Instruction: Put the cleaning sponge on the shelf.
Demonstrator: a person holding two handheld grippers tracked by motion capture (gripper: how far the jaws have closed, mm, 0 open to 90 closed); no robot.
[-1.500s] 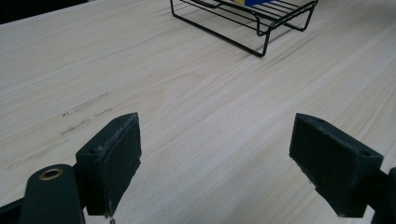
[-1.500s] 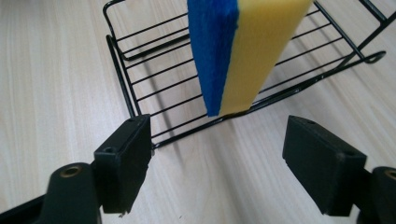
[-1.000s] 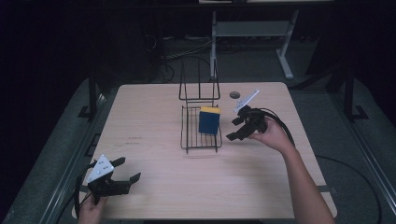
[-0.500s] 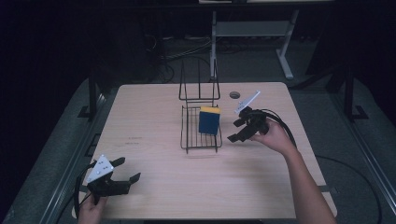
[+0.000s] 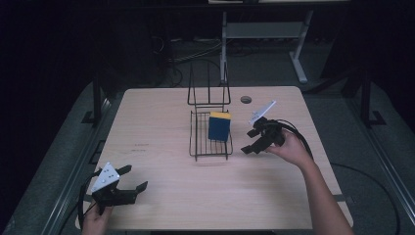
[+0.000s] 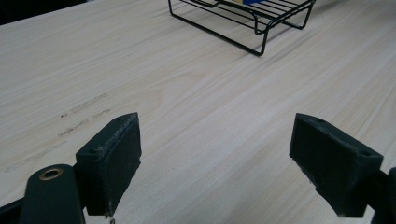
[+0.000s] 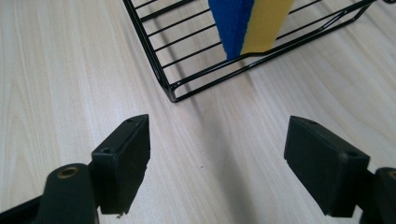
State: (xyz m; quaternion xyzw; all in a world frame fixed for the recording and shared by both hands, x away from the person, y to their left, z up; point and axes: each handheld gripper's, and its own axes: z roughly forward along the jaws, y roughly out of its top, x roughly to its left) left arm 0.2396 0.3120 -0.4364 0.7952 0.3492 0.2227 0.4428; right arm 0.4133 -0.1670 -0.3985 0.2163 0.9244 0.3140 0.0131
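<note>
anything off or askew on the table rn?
Nothing damaged or spilled. The sponge stands on edge in the wire rack, leaning rather than flat. Both grippers, left and right, are open and empty.

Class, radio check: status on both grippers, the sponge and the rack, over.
Left gripper open, empty, near table corner. Right gripper open, empty, beside wire rack. Blue-and-yellow sponge standing in rack, untouched. Nothing between right gripper and rack.

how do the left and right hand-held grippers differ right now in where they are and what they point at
The left hand-held gripper sits at the table's near left corner, far from the wire rack; the right hand-held gripper is just right of the rack, facing the blue and yellow sponge. Both are open and hold nothing.
</note>
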